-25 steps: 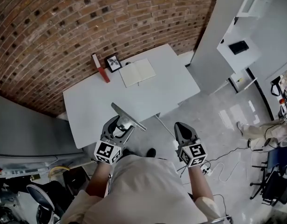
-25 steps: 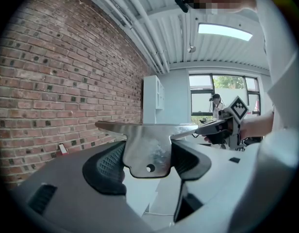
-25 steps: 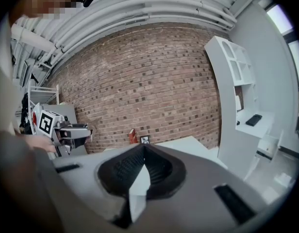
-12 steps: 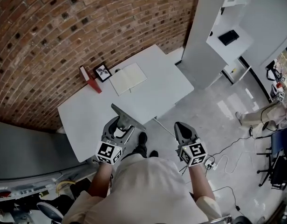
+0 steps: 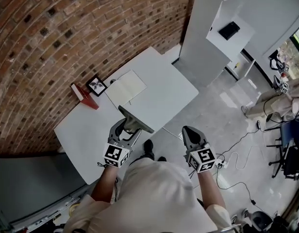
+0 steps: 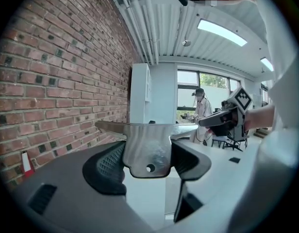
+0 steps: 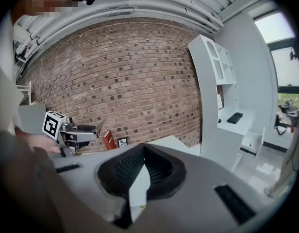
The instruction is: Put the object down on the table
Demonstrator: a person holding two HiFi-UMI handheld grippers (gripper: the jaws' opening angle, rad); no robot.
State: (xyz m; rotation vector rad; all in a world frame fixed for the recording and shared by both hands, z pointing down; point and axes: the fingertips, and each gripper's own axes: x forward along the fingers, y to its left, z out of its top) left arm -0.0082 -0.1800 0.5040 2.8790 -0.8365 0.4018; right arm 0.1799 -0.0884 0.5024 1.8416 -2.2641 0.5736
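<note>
My left gripper (image 5: 126,130) is shut on a flat grey metal piece (image 5: 136,119) with a wide straight top edge. In the left gripper view the metal piece (image 6: 147,149) sits upright between both pads, a small hole near its lower edge. It hangs over the near edge of the white table (image 5: 161,98). My right gripper (image 5: 188,132) is shut with nothing in it, held over the floor to the right of the table. The right gripper (image 7: 142,152) shows its fingertips touching in its own view, where the left gripper (image 7: 67,130) also appears at the left.
On the table lie an open notebook (image 5: 125,88), a small picture frame (image 5: 96,86) and a red book (image 5: 83,95) against the brick wall. A white shelf unit (image 5: 203,33) stands to the right. Cables (image 5: 237,152) and chairs are on the floor, a seated person (image 5: 271,106) beyond.
The table and wall have slid left and down in the head view as the person moves closer. Both grippers keep their pose, and the left one still holds the metal piece.
</note>
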